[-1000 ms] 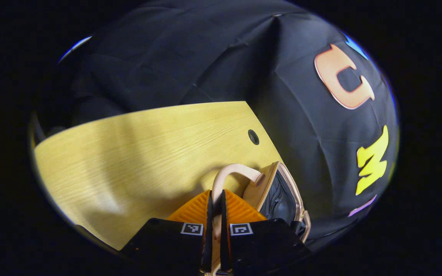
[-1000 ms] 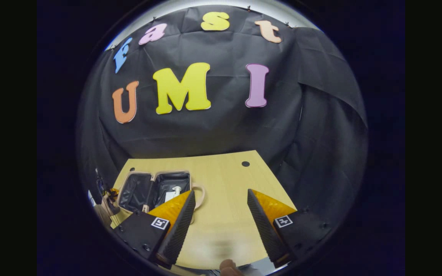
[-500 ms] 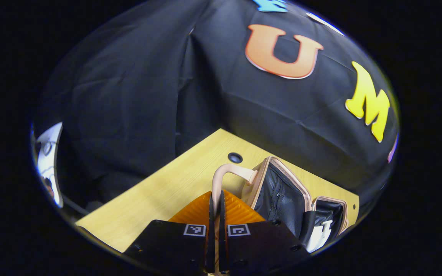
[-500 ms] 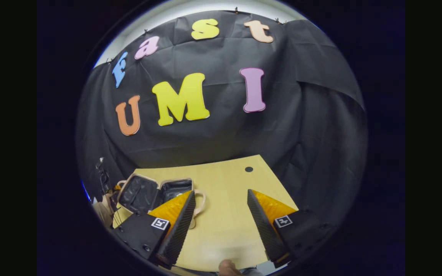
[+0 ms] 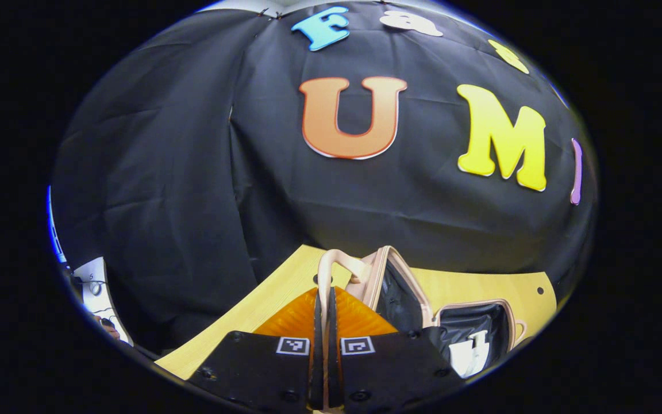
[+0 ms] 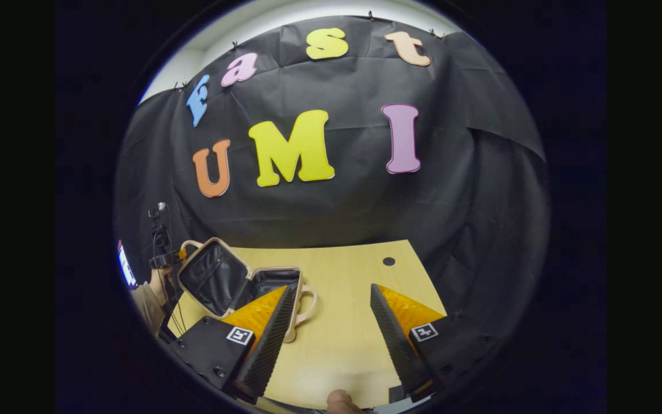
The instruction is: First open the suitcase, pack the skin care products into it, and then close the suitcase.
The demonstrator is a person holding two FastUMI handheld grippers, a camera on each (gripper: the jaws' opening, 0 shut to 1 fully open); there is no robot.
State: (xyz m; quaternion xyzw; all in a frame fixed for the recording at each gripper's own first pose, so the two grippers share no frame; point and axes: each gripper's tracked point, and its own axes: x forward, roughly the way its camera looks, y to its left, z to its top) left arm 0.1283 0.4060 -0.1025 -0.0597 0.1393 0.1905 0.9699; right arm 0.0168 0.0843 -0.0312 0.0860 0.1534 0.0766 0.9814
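Suitcase (image 6: 239,284) on worktop (image 6: 342,322), lid half raised. Left tongs (image 5: 324,299) clamped on lid handle (image 5: 331,264); right tongs (image 6: 331,322) gaping, idle. Swing lid over in smooth arc (white product (image 5: 469,353) inside), release once seated.

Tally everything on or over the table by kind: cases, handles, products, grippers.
Suitcase: 1, half-raised lid
Case handles: 2, lid handle, base handle
White product inside: 1
Grippers: 2, left gripper, right gripper
Total: 6
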